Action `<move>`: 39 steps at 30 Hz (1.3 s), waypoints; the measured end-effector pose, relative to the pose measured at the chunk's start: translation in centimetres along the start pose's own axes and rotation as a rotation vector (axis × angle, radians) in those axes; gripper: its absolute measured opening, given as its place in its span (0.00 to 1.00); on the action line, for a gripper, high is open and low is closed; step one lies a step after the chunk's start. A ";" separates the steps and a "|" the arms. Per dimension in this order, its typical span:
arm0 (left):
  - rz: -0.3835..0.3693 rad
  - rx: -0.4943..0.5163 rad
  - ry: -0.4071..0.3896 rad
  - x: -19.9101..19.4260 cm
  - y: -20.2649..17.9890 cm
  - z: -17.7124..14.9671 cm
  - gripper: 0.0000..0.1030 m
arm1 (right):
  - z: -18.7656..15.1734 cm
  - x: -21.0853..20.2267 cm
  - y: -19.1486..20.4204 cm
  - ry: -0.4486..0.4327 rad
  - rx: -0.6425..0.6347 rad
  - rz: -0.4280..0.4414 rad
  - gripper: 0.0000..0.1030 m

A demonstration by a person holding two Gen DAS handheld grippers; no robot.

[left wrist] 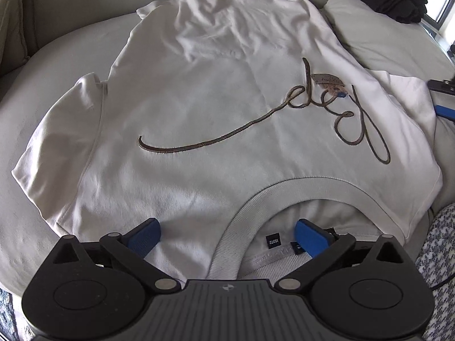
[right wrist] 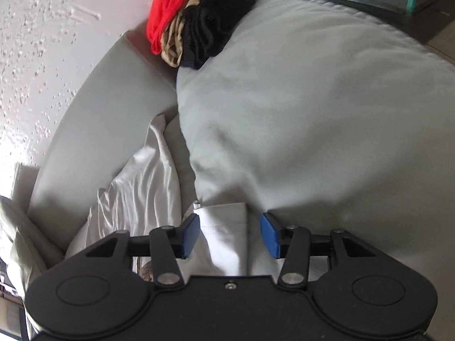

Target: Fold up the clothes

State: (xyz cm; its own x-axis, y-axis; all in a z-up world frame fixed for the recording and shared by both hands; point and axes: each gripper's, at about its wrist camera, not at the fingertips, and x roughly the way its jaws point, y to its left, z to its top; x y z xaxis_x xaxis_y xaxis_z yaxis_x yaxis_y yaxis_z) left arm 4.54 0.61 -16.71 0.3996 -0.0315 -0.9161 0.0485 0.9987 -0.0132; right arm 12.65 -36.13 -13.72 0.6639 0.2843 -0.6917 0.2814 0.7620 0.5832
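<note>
1. White t-shirt (left wrist: 199, 108) is laid out flat, front side up, on a grey couch cushion (left wrist: 71, 45). The collar end is nearest the left camera and the hem is at the far side by the backrest. There's a brown cursive squiggle (left wrist: 284, 113) stitched across the chest.
2. Left tongs (left wrist: 227, 237) are spread as wide as they go and aren't pinching anything. They hang right over the collar (left wrist: 284, 190): one blue pad sits over the shoulder fabric just outside the collar band, the other is inside the neck opening, next to the little black size tag (left wrist: 271, 240). Can't tell whether the pads actually touch the cloth.
3. Right tongs (right wrist: 229, 236) are about half spread. A sleeve edge of the shirt (right wrist: 224, 227) lies in the gap between the two blue pads, but the pads aren't pressing on it, so it's loose, not gripped. More wrinkled white fabric bunches off to the left of those tongs.
4. In the left view a bit of blue pad from the right tongs shows at the right edge, just beside the shirt's sleeve.
5. Further back on the next cushion (right wrist: 312, 99) there's a pile of clothes (right wrist: 199, 20), red, tan and black, well apart from the shirt.
</note>
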 end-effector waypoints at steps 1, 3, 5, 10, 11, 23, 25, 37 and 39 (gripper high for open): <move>0.005 0.002 -0.001 0.0 -0.1 0.0 1.00 | 0.0 0.7 0.2 0.007 -0.019 0.002 0.46; 0.011 0.005 -0.002 0.1 -0.2 0.0 1.00 | 0.1 1.3 0.6 0.010 -0.047 0.000 0.43; 0.016 0.007 -0.003 0.1 -0.2 0.1 1.00 | 0.3 1.7 1.1 0.015 -0.067 -0.009 0.22; 0.016 0.010 -0.010 0.1 -0.2 0.0 1.00 | -0.4 -0.3 2.4 -0.043 -0.134 -0.039 0.05; 0.018 0.011 -0.013 0.1 -0.3 0.0 1.00 | -0.7 -1.4 2.9 -0.089 -0.158 -0.054 0.05; 0.043 0.057 -0.037 0.1 -0.7 0.1 1.00 | -2.3 -2.5 1.7 -0.222 -0.170 -0.334 0.06; 0.050 0.065 -0.043 -0.1 -0.8 0.1 1.00 | -2.2 -3.0 2.1 -0.207 -0.170 -0.314 0.15; 0.044 0.054 -0.095 -2.2 -0.5 -0.6 0.96 | -6.6 -2.7 7.6 0.045 -0.231 -0.046 0.10; 0.042 0.045 -0.124 -2.8 -0.2 -0.7 0.96 | -7.8 -0.3 8.2 0.148 -0.240 0.010 0.10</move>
State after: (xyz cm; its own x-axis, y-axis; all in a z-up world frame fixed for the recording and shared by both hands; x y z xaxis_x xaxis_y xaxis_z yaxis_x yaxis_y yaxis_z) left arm 2.73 0.52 -14.44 0.5121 0.0034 -0.8589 0.0691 0.9966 0.0451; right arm 9.33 -25.44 -12.01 0.5521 0.3608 -0.7517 0.0921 0.8696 0.4850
